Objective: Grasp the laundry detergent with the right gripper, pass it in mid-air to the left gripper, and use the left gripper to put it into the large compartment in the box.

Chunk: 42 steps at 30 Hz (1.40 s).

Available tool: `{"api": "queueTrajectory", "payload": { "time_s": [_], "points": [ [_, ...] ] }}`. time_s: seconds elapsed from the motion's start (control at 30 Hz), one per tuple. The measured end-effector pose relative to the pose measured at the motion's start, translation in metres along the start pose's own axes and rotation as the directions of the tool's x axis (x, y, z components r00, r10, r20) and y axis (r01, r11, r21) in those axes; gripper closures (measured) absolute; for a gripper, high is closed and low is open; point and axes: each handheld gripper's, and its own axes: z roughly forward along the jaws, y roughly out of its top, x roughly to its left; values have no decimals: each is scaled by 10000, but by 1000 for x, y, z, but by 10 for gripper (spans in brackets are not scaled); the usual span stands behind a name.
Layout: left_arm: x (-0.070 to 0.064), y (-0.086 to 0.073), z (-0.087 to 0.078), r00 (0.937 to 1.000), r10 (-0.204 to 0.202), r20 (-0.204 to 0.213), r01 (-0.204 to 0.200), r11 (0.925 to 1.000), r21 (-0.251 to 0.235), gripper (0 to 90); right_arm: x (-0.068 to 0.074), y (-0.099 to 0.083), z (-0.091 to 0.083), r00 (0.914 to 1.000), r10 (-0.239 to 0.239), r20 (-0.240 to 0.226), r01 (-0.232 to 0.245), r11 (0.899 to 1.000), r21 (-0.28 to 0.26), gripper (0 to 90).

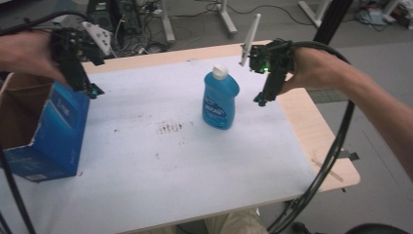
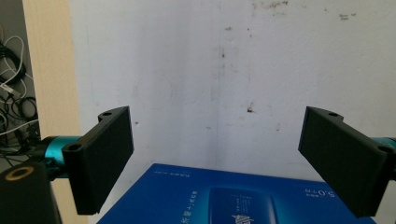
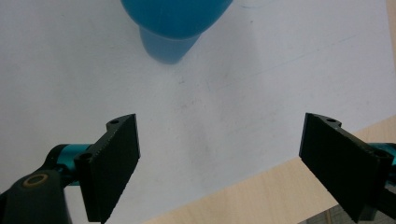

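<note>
- Blue box [image 1: 53, 131], count one: largest item, open-topped carton standing at the left edge of the white table cover [image 1: 160, 161], its brown inside showing in the high view. In the left gripper view its printed blue face [image 2: 243, 196] lies just below the jaws.
- Risk, box: it looks light and empty and sits at the table's edge, so a downward push on one wall could tip it or slide it off the side; a pinch on a single thin wall could buckle the card.
- Blue bottle [image 1: 220, 100], count one: upright near the table's middle, white cap on top, blue liquid inside. In the right gripper view its base [image 3: 175, 21] stands ahead of the jaws, well apart from them.
- Risk, bottle: tall and narrow, so a sideways knock from an approaching jaw would likely topple it; a grip taken high near the cap might let it swing or slip.
- Left gripper [image 1: 92, 90], count one: jaws spread wide and holding nothing, hovering just above the box's near top edge.
- Right gripper [image 1: 260, 100], count one: jaws wide apart, empty, held to the right of the bottle, near but not touching.
- Risk, cables: thick black cable [image 1: 336, 146] loops beside the right table edge and could snag.
</note>
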Motion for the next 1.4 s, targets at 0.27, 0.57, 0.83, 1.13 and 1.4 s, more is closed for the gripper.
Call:
{"api": "queueTrajectory", "payload": {
  "time_s": [0.27,0.57,0.83,1.13,1.4],
  "points": [
    [-1,0,0,10000,-8,11,8,10000,6,102,9,-1,2,9994,338,-108,-340,9993,-182,115],
    [-2,0,-1,10000,17,32,-17,9998,-204,102,17,0,-2,9949,996,-162,-1001,9942,-395,115],
    [-2,2,-2,10000,28,82,-25,9993,-370,102,21,0,5,9875,1488,-523,-1515,9871,-527,115],
    [-2,1,-2,10000,-13,91,17,9993,-374,102,26,2,11,9764,2032,-733,-2103,9716,-1083,115],
    [-2,1,-2,10000,14,60,-11,9992,-400,102,28,5,21,9616,2571,-958,-2705,9470,-1735,114]
  ]
}}
